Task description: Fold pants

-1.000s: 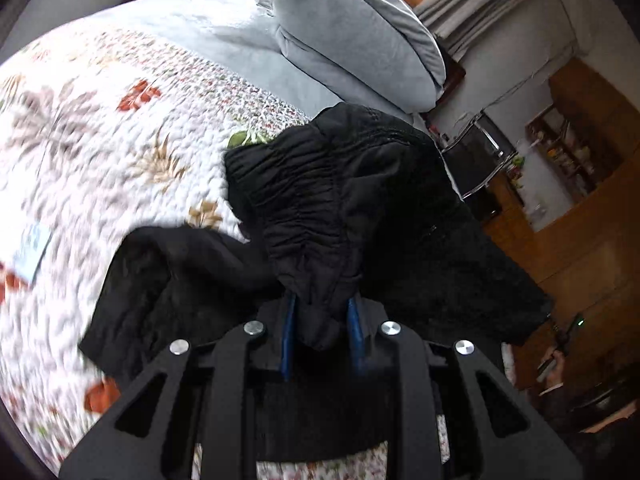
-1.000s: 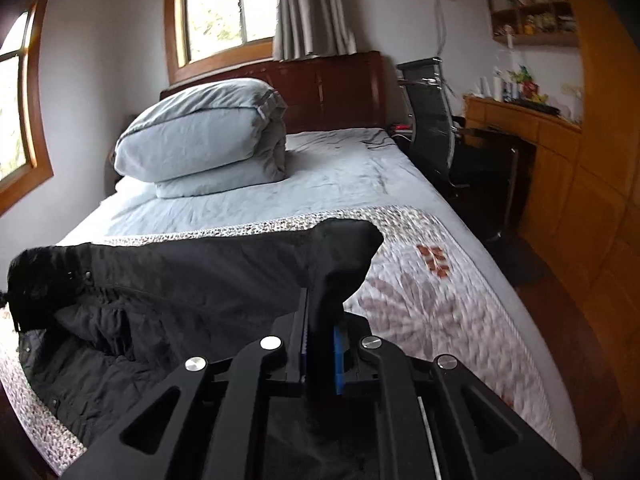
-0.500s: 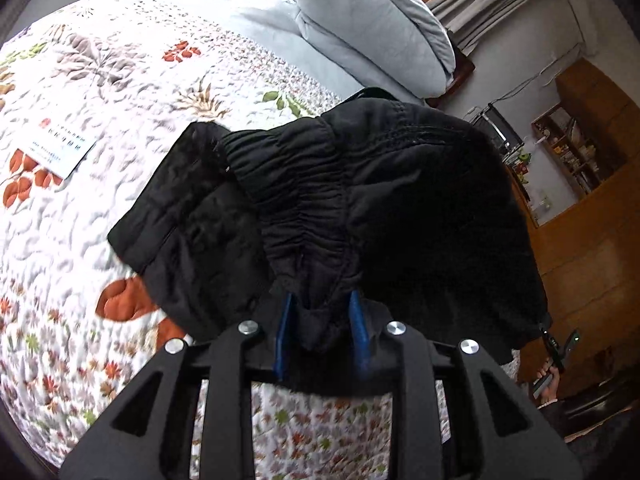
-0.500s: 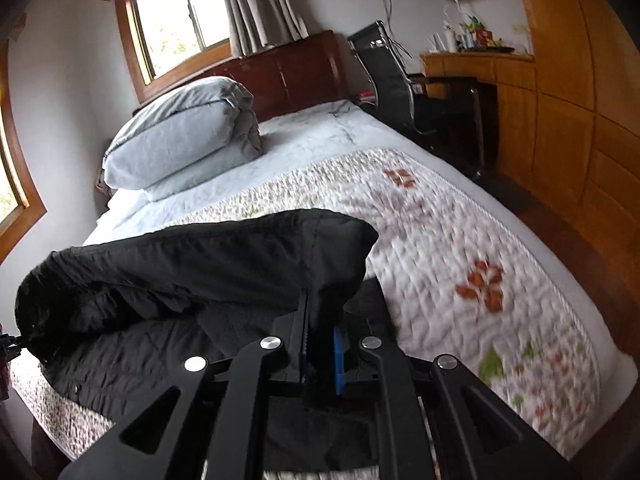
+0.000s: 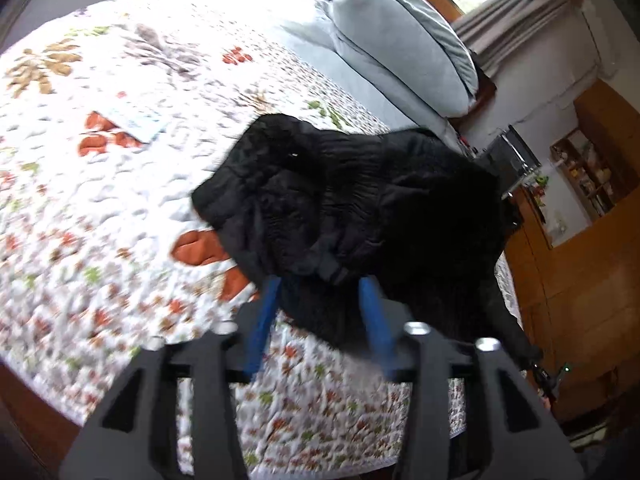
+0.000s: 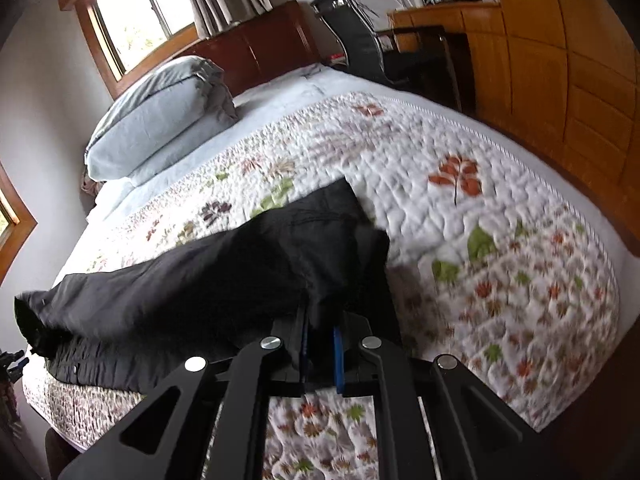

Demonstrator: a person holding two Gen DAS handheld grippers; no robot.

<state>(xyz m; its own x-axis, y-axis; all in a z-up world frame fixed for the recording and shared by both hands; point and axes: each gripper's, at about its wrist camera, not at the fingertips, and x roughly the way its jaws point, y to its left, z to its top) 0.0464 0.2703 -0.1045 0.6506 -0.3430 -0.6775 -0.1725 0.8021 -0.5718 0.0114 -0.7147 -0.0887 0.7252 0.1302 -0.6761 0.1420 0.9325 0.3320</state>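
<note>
The black pants lie bunched on the floral quilt of the bed. My left gripper is open, its blue fingers spread either side of the gathered waistband end, which rests between them. In the right wrist view the pants stretch to the left as a long folded band. My right gripper is shut on the pants' near edge, just above the quilt.
A folded grey duvet lies at the head of the bed before a dark wooden headboard. A black chair and wooden cabinets stand to the right of the bed. A small paper card lies on the quilt.
Both grippers have lowered the pants onto the quilt. My left gripper has opened and let go of the waistband. My right gripper still holds its edge.
</note>
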